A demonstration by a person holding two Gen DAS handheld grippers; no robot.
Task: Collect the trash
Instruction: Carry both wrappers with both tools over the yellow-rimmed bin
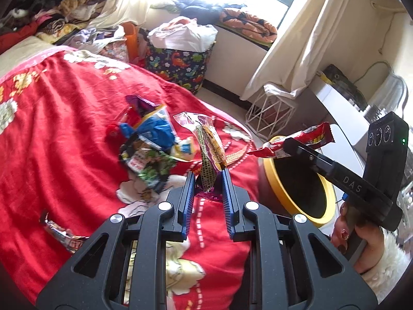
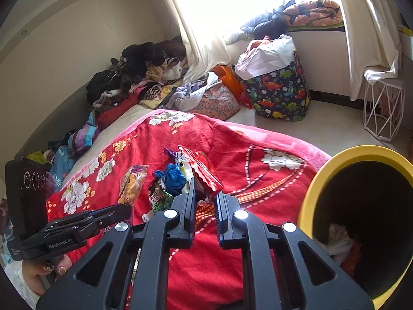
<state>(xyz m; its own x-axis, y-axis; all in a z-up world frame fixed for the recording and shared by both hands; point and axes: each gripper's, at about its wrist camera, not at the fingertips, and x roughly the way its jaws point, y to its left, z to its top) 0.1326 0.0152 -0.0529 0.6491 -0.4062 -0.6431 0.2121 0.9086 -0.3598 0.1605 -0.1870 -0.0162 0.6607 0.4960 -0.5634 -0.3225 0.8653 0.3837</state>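
My left gripper (image 1: 207, 178) is shut on a clear snack wrapper (image 1: 210, 152) with brown and yellow contents, held up above the red flowered blanket (image 1: 64, 134). My right gripper (image 2: 205, 193) is shut on a crinkled red wrapper (image 2: 204, 173). In the left wrist view that red wrapper (image 1: 296, 139) hangs over the dark bin with a yellow rim (image 1: 326, 188). In the right wrist view the bin (image 2: 308, 206) stands at the right with trash inside. A heap of wrappers (image 1: 149, 144) (image 2: 170, 180) lies on the blanket. One more wrapper (image 1: 62, 232) lies near the left.
A dinosaur-print basket (image 1: 178, 64) (image 2: 278, 90) and a white wire stand (image 1: 268, 113) (image 2: 382, 113) stand on the floor by the window. Clothes (image 2: 134, 77) are piled along the wall. A person's hand (image 1: 369, 242) holds the right gripper.
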